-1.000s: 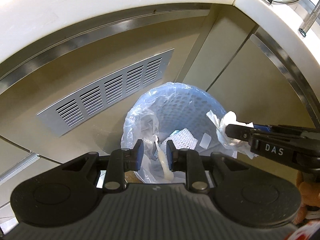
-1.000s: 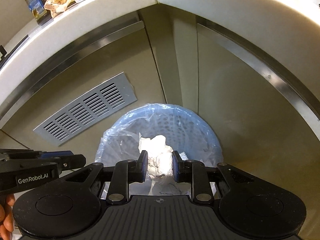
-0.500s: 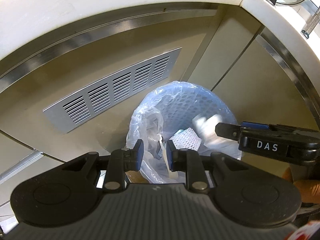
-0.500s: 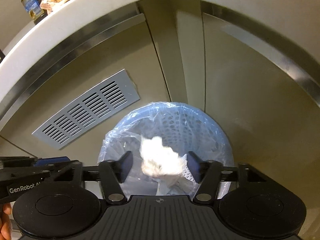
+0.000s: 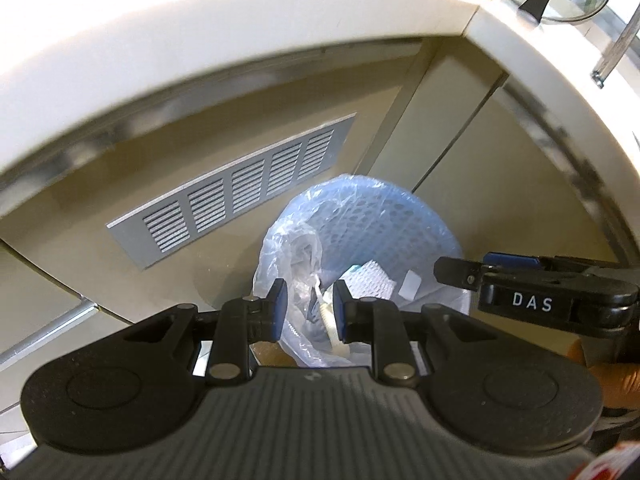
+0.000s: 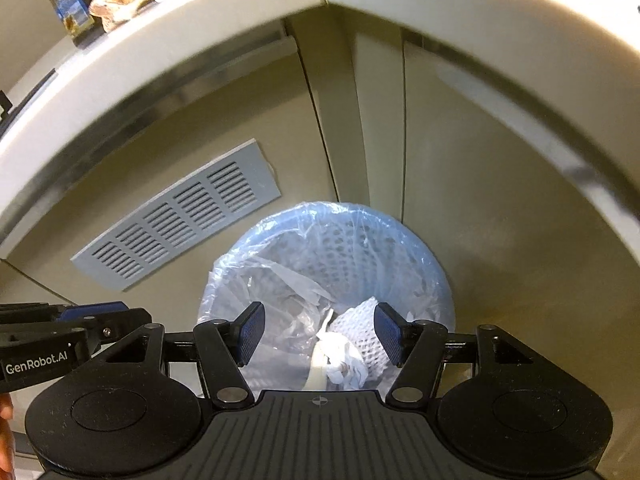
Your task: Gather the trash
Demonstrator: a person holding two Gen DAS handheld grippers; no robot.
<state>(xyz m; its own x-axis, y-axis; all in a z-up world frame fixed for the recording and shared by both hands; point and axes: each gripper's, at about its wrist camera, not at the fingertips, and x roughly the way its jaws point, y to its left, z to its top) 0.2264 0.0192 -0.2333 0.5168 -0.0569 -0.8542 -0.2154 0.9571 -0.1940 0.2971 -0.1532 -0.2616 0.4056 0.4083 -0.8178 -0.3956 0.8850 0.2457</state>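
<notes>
A blue perforated trash bin [image 5: 400, 224] [image 6: 400, 248] lined with a clear bag stands on the floor in the corner under the counter. Inside it lie white foam netting [image 6: 362, 336], a crumpled white tissue [image 6: 344, 372] and clear plastic. My right gripper [image 6: 320, 334] hangs over the bin, wide open and empty; it shows from the side in the left wrist view [image 5: 456, 272]. My left gripper [image 5: 308, 310] hovers over the bin's left rim, jaws slightly apart with nothing between them.
A grey vent grille [image 5: 236, 196] [image 6: 180, 216] sits in the cabinet panel left of the bin. The white countertop edge [image 6: 200, 40] curves overhead, with a jar [image 6: 70, 8] and wrappers on it. Cabinet doors [image 6: 480, 220] stand behind the bin.
My right gripper opened and the crumpled white tissue dropped from it into the bin. Both grippers have risen a little away from the bin.
</notes>
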